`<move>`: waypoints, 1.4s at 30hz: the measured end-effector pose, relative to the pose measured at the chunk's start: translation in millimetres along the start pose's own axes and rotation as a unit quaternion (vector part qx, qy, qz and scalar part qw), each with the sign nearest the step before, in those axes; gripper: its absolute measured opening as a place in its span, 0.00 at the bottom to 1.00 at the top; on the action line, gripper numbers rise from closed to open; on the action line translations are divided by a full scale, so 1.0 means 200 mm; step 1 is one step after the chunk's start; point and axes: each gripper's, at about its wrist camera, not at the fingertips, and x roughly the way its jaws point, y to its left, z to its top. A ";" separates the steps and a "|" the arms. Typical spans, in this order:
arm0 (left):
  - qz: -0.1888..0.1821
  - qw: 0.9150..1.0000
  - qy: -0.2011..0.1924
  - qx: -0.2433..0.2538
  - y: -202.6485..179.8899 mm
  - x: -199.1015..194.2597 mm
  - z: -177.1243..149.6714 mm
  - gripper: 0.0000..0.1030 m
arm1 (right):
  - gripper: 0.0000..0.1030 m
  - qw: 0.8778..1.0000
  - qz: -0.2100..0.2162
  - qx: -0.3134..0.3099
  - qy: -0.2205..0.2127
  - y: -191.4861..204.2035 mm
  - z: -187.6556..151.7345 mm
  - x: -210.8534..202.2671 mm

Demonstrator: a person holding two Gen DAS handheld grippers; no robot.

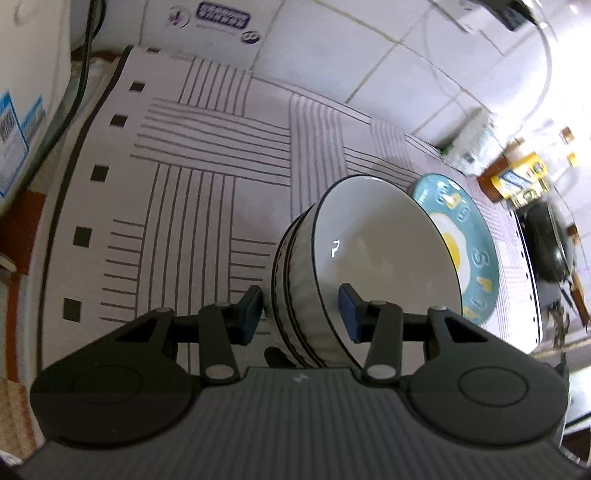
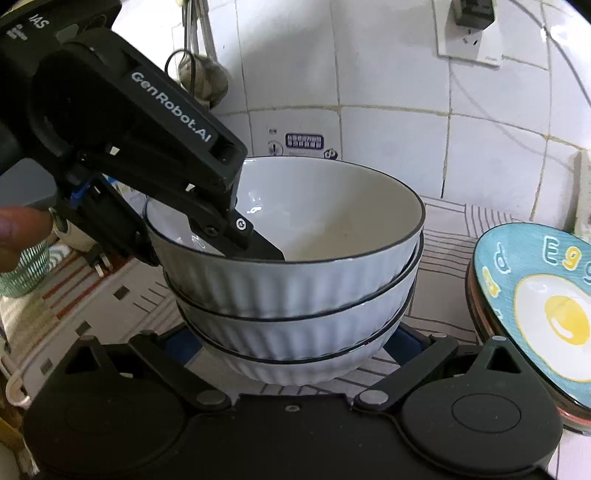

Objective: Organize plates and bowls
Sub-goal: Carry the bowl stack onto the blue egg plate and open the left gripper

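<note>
Three white ribbed bowls with dark rims are stacked (image 2: 295,295) on the striped tablecloth (image 2: 450,254). In the left wrist view the stack (image 1: 332,280) looks tilted by the camera angle. My left gripper (image 1: 301,310) straddles the top bowl's rim, one blue pad (image 1: 349,312) inside and one outside; a gap shows at both pads. In the right wrist view the left gripper (image 2: 236,236) reaches over the top bowl's left rim. My right gripper (image 2: 291,347) is open, its fingers on either side of the bottom bowl. A teal fried-egg plate (image 2: 546,306) lies on a plate stack to the right.
A white tiled wall (image 2: 388,110) is close behind the bowls. A white appliance (image 1: 26,110) with a black cord stands left of the cloth. A wall socket (image 2: 469,33) is above right. Bottles and a dark pan (image 1: 550,243) sit beyond the teal plate (image 1: 476,254).
</note>
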 end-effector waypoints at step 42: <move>-0.018 0.994 0.070 0.080 -0.85 0.34 0.21 0.39 | 0.99 0.997 -0.072 0.026 -0.022 -0.71 0.10 -0.45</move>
